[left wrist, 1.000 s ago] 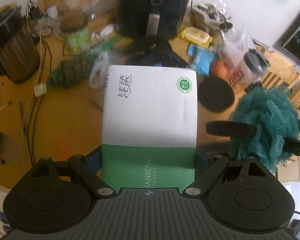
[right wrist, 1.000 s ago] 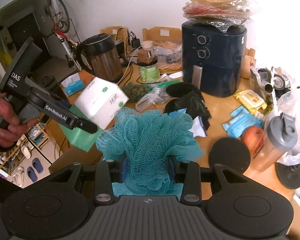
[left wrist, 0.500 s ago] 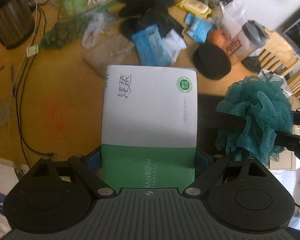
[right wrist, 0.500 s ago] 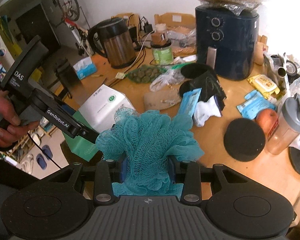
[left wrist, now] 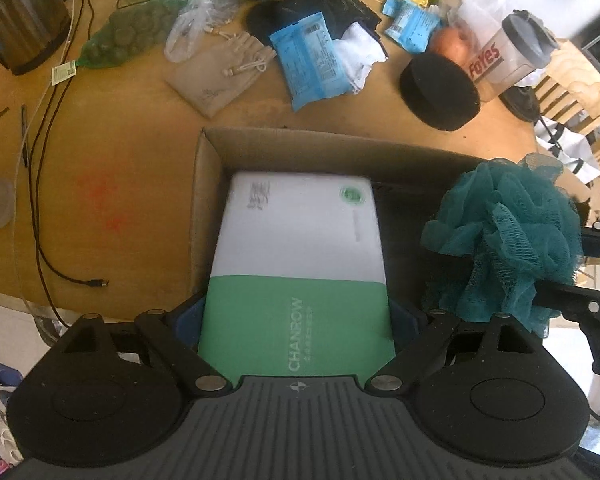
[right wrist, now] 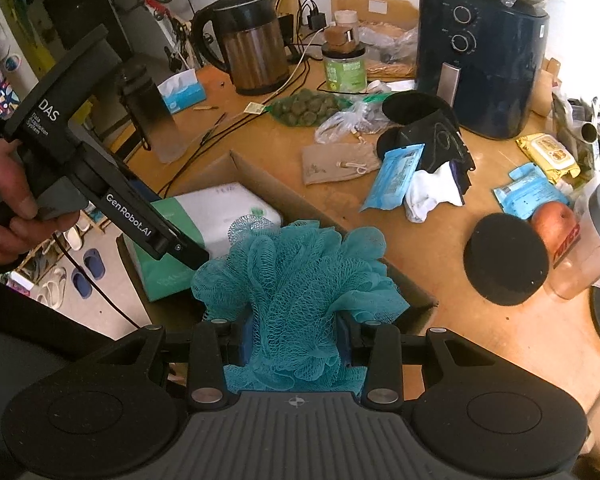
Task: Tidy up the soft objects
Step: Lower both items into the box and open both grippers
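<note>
Broadly, the wooden surface (left wrist: 100, 128) carries a crowd of things, and an open cardboard box (left wrist: 204, 200) sits at its near edge. Behind stand a dark air fryer (right wrist: 484, 68) and a metal kettle (right wrist: 252, 48). Over the box, the left gripper (left wrist: 296, 320) points steeply down with its fingers spread wide and pressed on both sides of a white-and-green tissue pack (left wrist: 300, 256), which hangs inside the box opening near its left wall. A person's hand (right wrist: 4, 196) grips that tool's handle in the right wrist view. Just beside the pack, the right gripper (right wrist: 296, 340) has its fingers drawn in narrow on a teal mesh bath puff (right wrist: 296, 280), held above the box's right part. Beyond the box lie a round black sponge (left wrist: 440, 92), a blue wipes packet (left wrist: 312, 64), a beige drawstring pouch (left wrist: 216, 76) and a white cloth (left wrist: 360, 56), all apart from the box.
</note>
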